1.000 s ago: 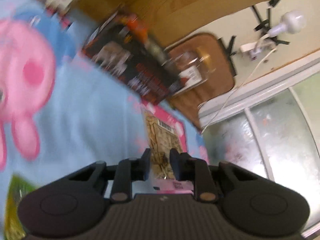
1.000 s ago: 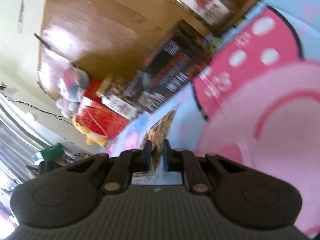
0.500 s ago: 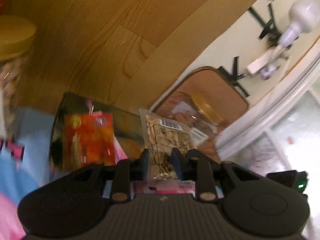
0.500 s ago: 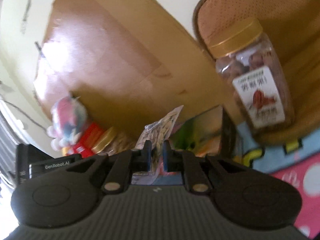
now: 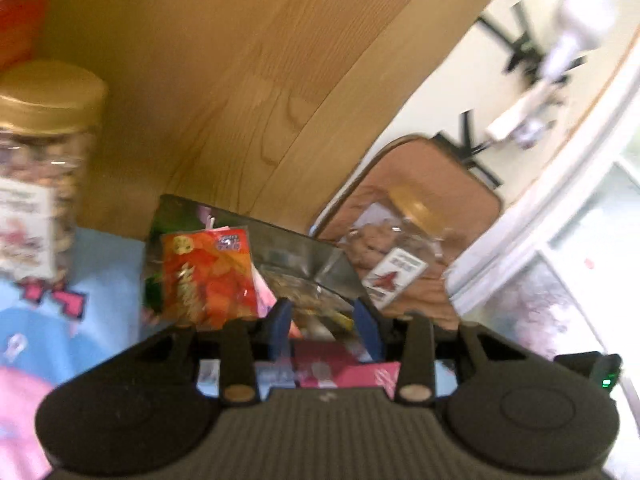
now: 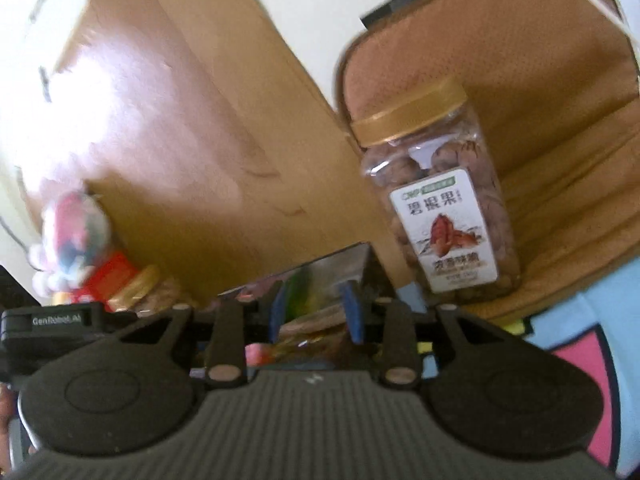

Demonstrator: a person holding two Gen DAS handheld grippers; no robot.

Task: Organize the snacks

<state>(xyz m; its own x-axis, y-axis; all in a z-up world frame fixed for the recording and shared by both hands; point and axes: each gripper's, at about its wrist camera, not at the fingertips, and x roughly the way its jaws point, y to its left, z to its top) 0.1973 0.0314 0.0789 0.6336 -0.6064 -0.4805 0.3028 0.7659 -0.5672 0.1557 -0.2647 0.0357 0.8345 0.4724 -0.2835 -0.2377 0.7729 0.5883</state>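
The left gripper (image 5: 323,330) has its jaws spread wide with nothing between them. The right gripper (image 6: 316,314) is in the same state: jaws wide, nothing held.

Both grippers sit directly over a box (image 5: 308,254) with shiny inner walls. The box stands on a blue-and-pink cartoon cloth (image 5: 100,280) and backs against a wood panel (image 5: 224,80).

Box contents, left wrist view:
- 1 orange snack bag (image 5: 208,276) stands upright at the left side of the box.
- 1 clear packet (image 5: 308,292) of pale snack pieces lies in the box just ahead of the left gripper's fingertips. The view is blurred, so contact with the other contents cannot be told.
- Green packaging shows behind the orange bag; detail is too blurred to read.

In the right wrist view the box (image 6: 320,276) lies just past the fingertips, with green and brown packaging visible inside.

Surrounding items:
- 1 gold-lidded nut jar (image 6: 436,200) with a white label stands upright on a tan cushion (image 6: 540,80), right of the box.
- A 2nd gold-lidded jar (image 5: 40,168) stands on the cloth, left of the box.
- A plush toy (image 6: 68,232) sits at the far left in the right wrist view.
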